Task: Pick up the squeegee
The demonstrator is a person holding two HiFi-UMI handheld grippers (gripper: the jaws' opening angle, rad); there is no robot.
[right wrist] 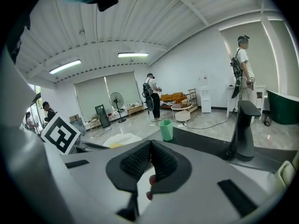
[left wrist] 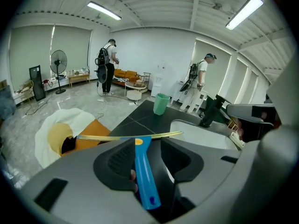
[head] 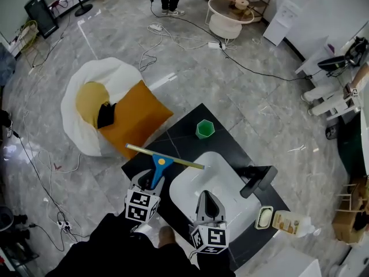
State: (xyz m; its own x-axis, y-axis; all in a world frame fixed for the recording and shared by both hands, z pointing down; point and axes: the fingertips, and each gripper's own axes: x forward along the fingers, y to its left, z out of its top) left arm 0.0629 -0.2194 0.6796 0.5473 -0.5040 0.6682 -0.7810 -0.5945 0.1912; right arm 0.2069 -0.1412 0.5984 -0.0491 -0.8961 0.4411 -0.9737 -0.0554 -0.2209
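Observation:
The squeegee [head: 159, 167] has a blue handle and a long yellowish blade; it lies on the black counter [head: 184, 130], its blade reaching the white sink's rim [head: 183, 183]. My left gripper [head: 151, 182] is open around the handle. In the left gripper view the handle [left wrist: 143, 167] runs between the jaws of the left gripper [left wrist: 147, 146], close against the left pad, with a gap to the right pad. My right gripper [head: 207, 198] hovers over the sink, shut and empty, and in its own view the right gripper [right wrist: 150, 146] has its pads meeting.
A green cup [head: 204, 129] stands at the counter's far corner. A black faucet [head: 257, 180], a soap dish [head: 264, 217] and a bottle [head: 294, 224] sit right of the sink. A white beanbag [head: 92, 91] with an orange cushion [head: 137, 119] lies on the floor at left. People stand far off.

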